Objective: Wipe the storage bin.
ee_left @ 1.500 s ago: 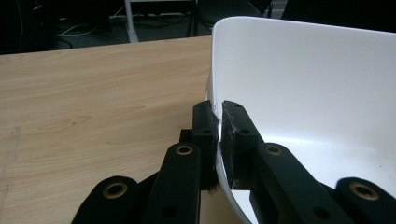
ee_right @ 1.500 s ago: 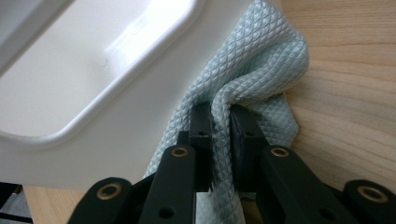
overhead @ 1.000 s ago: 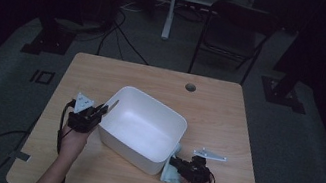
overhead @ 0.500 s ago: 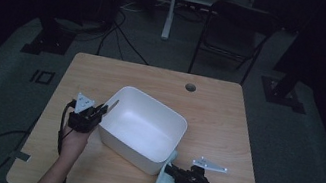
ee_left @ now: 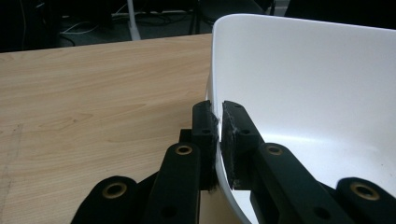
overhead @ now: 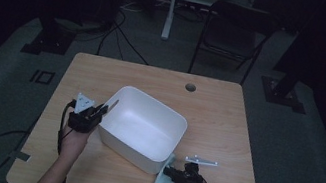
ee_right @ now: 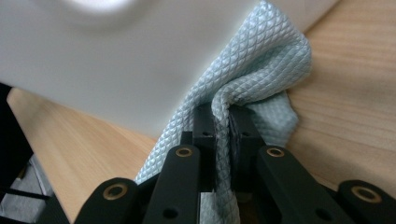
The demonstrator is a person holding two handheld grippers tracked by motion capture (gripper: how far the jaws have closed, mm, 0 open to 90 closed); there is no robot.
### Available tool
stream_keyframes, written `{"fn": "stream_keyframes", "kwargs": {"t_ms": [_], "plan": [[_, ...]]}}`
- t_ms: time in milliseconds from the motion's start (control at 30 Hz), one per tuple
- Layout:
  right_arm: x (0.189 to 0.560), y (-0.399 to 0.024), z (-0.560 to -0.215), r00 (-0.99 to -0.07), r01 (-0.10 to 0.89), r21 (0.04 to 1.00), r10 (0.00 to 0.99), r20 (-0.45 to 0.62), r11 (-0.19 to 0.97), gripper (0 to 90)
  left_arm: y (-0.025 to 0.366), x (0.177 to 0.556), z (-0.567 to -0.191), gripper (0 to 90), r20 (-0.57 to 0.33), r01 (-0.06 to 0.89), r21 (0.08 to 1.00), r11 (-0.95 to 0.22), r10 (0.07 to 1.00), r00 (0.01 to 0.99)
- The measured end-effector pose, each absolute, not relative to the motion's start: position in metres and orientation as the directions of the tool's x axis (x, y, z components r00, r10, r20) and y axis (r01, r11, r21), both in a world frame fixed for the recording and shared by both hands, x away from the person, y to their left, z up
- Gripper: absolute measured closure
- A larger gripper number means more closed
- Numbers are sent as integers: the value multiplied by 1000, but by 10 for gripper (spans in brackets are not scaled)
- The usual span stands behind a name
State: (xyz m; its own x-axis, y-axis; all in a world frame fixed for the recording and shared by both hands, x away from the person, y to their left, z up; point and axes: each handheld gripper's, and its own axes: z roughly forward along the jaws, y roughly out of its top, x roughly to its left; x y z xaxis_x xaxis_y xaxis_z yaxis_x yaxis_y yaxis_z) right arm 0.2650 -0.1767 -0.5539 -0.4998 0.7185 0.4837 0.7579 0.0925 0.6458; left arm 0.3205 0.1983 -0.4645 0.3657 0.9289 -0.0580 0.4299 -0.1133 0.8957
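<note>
No writing can be read on the white tub [overhead: 143, 127] or the cloth [overhead: 164, 177]. The tub sits mid-table [overhead: 228, 113], its long axis running diagonally — from the near right corner toward the far left. The left gripper [overhead: 103, 110] is clamped on the tub's left rim (one jaw inside the wall, one outside). The right gripper [overhead: 168, 171] pinches a fold of the pale blue waffle-weave cloth — bunched against the tub's near corner.
</note>
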Motion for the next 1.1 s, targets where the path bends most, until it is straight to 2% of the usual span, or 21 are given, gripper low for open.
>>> {"fn": "stream_keyframes", "kwargs": {"t_ms": [67,233,333,733,1100], "plan": [[260,-180,-542,-520,731,679,700,490,68,834,198,320,-464,837,-55,430,896,-115,930,363],[242,-189,-497,-603,584,812,668,437,-4,835,198,320,-464,837,-51,432,894,-120,930,364],[236,-189,-485,-626,549,835,646,436,-32,834,198,321,-464,837,-50,431,894,-122,929,367],[233,-190,-480,-625,531,845,647,437,-58,833,199,321,-464,836,-54,435,892,-124,926,374],[240,-183,-492,-604,547,837,682,413,-22,832,199,322,-464,834,-53,436,891,-130,923,382]]}}
